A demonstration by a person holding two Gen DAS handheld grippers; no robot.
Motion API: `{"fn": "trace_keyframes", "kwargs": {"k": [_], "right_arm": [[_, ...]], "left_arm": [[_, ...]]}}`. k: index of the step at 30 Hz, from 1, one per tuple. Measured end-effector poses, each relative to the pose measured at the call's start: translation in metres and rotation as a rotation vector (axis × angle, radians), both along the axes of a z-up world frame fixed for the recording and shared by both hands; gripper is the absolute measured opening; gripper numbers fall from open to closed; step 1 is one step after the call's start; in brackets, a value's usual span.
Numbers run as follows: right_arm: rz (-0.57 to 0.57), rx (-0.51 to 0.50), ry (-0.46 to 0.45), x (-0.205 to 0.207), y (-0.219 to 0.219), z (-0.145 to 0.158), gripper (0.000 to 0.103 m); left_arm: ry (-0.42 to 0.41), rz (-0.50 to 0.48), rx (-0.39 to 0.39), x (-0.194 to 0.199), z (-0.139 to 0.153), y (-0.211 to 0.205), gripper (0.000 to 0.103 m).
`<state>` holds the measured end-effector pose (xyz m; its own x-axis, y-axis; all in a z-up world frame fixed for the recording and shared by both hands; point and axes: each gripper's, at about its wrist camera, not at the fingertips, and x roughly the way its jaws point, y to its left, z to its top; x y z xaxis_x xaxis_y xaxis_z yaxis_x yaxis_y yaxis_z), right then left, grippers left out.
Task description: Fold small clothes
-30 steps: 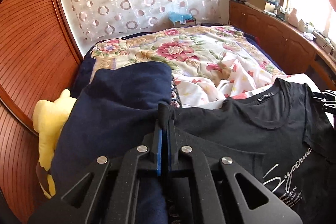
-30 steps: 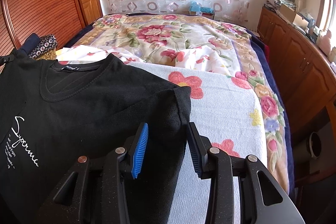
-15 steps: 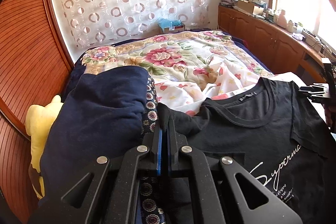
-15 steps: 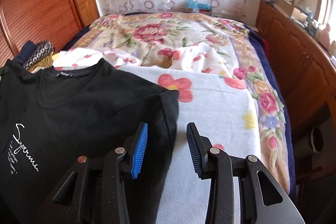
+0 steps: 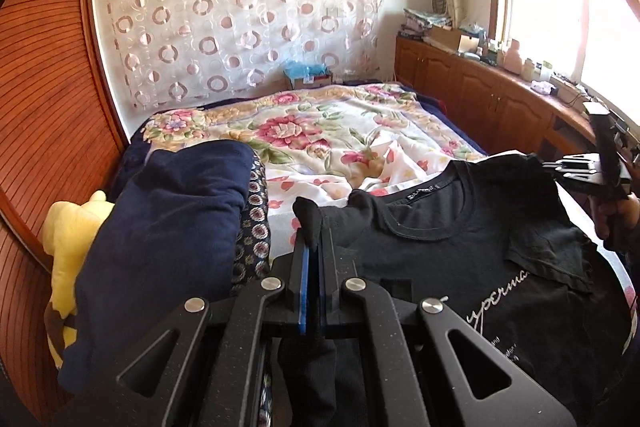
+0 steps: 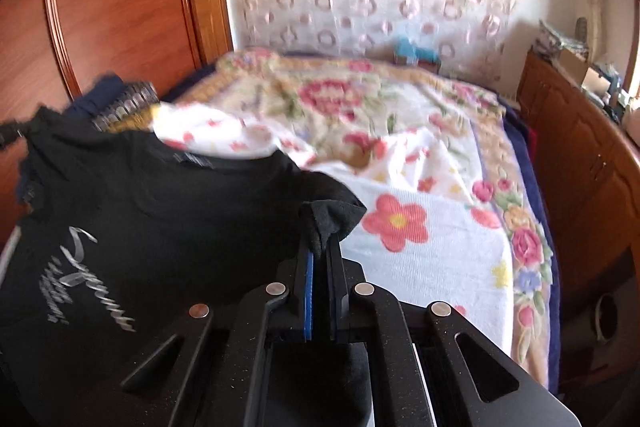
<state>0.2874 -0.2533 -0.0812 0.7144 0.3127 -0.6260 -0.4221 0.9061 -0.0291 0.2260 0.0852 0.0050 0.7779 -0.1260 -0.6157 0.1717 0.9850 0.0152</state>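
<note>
the black t-shirt (image 5: 460, 235) lies chest-up on the flowered bed (image 5: 320, 123), collar toward the circle-patterned curtain (image 5: 240, 15), its long axis running from you toward that curtain. your left gripper (image 5: 311, 239) is clenched on a bunch of cloth at one shoulder of the shirt, and your right gripper (image 6: 320, 247) is clenched on the other shoulder, so both upper corners are pinched and the body of the shirt spans between them. judging by that, the coming move is a fold carried along the shirt's length. beside the shirt on the left gripper's side sits a folded navy garment (image 5: 168, 227) over a patterned cloth (image 5: 252, 227), with a yellow plush toy (image 5: 70, 247) beyond; keep the sleeve off that pile.
</note>
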Motion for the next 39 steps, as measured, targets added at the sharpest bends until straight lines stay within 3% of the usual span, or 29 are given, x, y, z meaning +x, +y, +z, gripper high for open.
{"fn": "trace_keyframes", "kwargs": {"k": [10, 23, 25, 32, 35, 39], "right_arm": [[-0.031, 0.074, -0.079, -0.095, -0.026, 0.010, 0.005], [-0.050, 0.079, -0.157, -0.207, -0.043, 0.018, 0.005], [-0.058, 0.093, -0.150, -0.228, -0.047, 0.009, 0.005], [-0.097, 0.130, -0.079, -0.287, -0.069, -0.030, 0.005], [-0.116, 0.134, -0.068, -0.298, -0.077, -0.031, 0.005], [-0.110, 0.110, -0.096, -0.313, -0.077, -0.011, 0.005]], "left_arm": [[-0.039, 0.011, -0.050, -0.065, -0.001, 0.005, 0.004], [-0.143, 0.006, -0.111, -0.169, 0.015, 0.012, 0.004], [-0.128, -0.004, -0.148, -0.190, 0.004, 0.011, 0.004], [-0.084, 0.034, -0.131, -0.230, -0.030, 0.016, 0.004], [-0.081, 0.061, -0.156, -0.237, -0.032, 0.024, 0.004], [-0.115, 0.070, -0.141, -0.254, -0.021, 0.030, 0.004]]}}
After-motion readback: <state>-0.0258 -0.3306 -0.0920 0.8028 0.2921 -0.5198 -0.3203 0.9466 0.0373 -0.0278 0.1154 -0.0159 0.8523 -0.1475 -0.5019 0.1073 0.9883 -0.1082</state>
